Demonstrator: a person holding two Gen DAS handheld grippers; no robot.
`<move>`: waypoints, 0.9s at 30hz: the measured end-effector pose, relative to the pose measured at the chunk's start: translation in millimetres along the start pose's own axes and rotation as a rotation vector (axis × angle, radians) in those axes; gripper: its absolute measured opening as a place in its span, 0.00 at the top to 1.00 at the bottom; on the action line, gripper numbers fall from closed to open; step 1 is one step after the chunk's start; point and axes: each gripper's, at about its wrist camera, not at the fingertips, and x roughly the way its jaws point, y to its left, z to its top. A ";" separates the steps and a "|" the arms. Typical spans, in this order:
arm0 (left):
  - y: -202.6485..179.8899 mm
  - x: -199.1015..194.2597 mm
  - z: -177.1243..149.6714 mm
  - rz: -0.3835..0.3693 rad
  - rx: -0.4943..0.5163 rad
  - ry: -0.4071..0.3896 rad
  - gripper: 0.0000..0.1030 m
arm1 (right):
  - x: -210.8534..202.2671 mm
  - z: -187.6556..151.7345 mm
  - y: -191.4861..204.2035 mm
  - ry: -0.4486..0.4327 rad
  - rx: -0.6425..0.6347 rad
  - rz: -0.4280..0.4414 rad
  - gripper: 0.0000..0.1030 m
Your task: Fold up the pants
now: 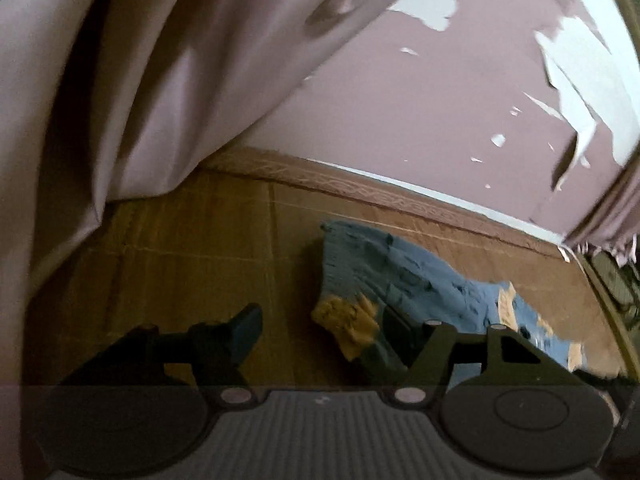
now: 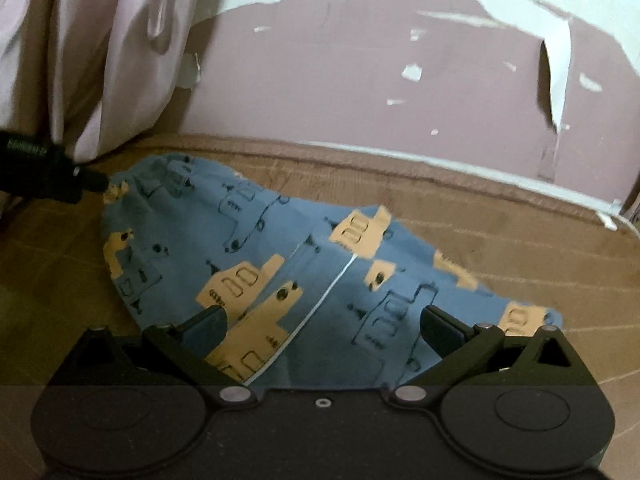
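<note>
The blue pants (image 2: 312, 264) with yellow-orange printed shapes lie flat on a brown bed cover (image 2: 520, 240). My right gripper (image 2: 324, 328) is open, with its fingers spread over the near edge of the pants. My left gripper (image 1: 320, 332) is open at the pants' waist end (image 1: 360, 280); its right finger lies against the cloth and its left finger is over bare cover. The left gripper also shows in the right wrist view (image 2: 94, 178), touching the pants' far left corner.
A pale pink curtain (image 1: 140, 80) hangs at the left, down to the bed. A pink wall with peeling paint (image 2: 380, 80) runs behind the bed. The bed's edge (image 1: 592, 280) is at the right.
</note>
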 end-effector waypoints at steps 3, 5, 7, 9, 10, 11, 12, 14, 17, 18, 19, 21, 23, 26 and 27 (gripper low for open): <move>-1.6 14.4 6.6 -0.023 0.004 0.043 0.67 | 2.0 -4.3 -2.1 0.009 0.029 -0.004 0.01; -8.9 17.9 5.9 -0.032 0.024 0.051 0.76 | 2.9 -6.2 -4.7 0.018 0.059 -0.003 0.01; -20.1 17.9 5.6 -0.006 0.084 0.021 0.79 | 3.4 -8.5 -5.9 0.021 0.074 -0.004 0.01; -38.0 12.3 1.6 0.036 0.212 -0.033 0.80 | 3.8 -10.5 -6.2 0.023 0.084 0.003 0.01; -49.7 8.7 -3.0 0.063 0.301 -0.063 0.80 | 3.6 -10.9 -6.4 0.022 0.085 0.004 0.01; -61.4 4.8 -7.4 0.082 0.386 -0.091 0.80 | 3.6 -11.3 -6.5 0.021 0.085 0.005 0.01; -72.1 3.4 -12.3 0.086 0.463 -0.112 0.80 | 4.0 -11.4 -6.8 0.022 0.086 0.006 0.01; -89.9 3.7 -20.7 0.093 0.582 -0.130 0.80 | 4.7 -11.3 -7.3 0.026 0.089 0.010 0.01; -102.1 8.0 -31.9 0.123 0.693 -0.134 0.80 | 5.4 -10.8 -8.3 0.029 0.091 0.014 0.01; -102.4 11.6 -34.5 0.135 0.708 -0.131 0.80 | 5.4 -10.8 -8.4 0.030 0.092 0.014 0.01; -102.7 15.6 -35.4 0.147 0.717 -0.124 0.79 | 5.5 -10.7 -8.3 0.031 0.092 0.014 0.01; -95.2 22.5 -35.2 0.175 0.720 -0.103 0.78 | 5.6 -10.5 -8.3 0.032 0.093 0.013 0.01; -87.0 28.3 -30.9 0.198 0.704 -0.067 0.74 | 6.0 -10.8 -8.5 0.032 0.098 0.014 0.01; -68.2 33.5 -23.5 0.163 0.579 -0.010 0.71 | 6.9 -11.4 -8.7 0.033 0.106 0.016 0.01; -61.6 32.7 -19.8 0.143 0.513 -0.002 0.64 | 7.0 -11.3 -8.7 0.033 0.106 0.017 0.01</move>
